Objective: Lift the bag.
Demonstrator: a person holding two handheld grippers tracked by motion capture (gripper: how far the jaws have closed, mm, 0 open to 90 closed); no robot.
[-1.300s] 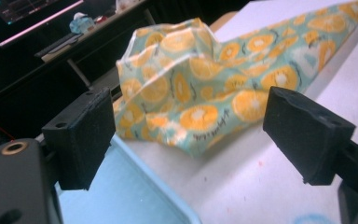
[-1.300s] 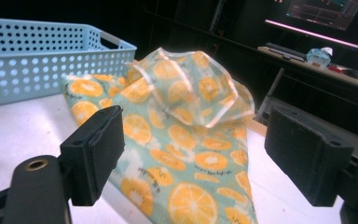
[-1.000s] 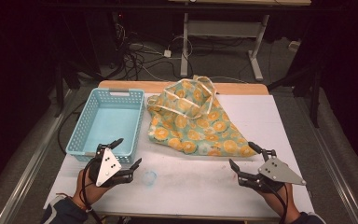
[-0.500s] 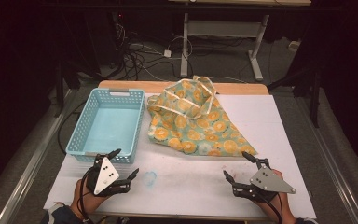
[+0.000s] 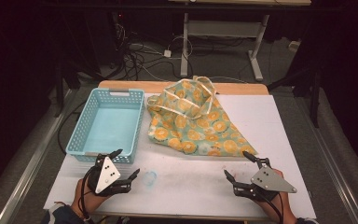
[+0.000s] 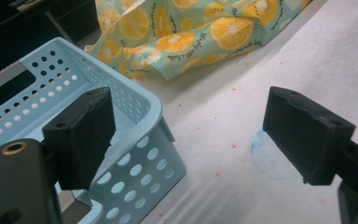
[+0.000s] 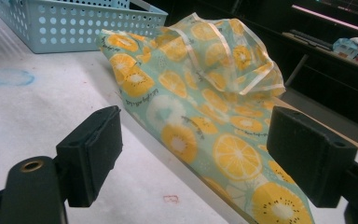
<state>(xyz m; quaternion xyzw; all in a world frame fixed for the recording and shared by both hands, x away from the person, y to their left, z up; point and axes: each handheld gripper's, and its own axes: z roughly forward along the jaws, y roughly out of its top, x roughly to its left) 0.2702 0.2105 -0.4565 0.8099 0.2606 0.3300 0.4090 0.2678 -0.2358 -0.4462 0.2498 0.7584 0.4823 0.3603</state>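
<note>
A crumpled cloth bag printed with orange and kiwi slices lies on the white table, right of a light blue plastic basket. My left gripper is open near the front left edge, just in front of the basket's near wall; nothing is between its jaws. My right gripper is open at the front right, just short of the bag's near corner, holding nothing. The bag's cream handles rise at its far side.
A faint blue ring stain marks the table between the grippers. The basket is empty inside. Beyond the table's wooden far edge are cables on the floor and the legs of another table.
Both hands have drawn back toward the front edge of the table, away from the basket and the bag. Both grippers stay open and empty.
</note>
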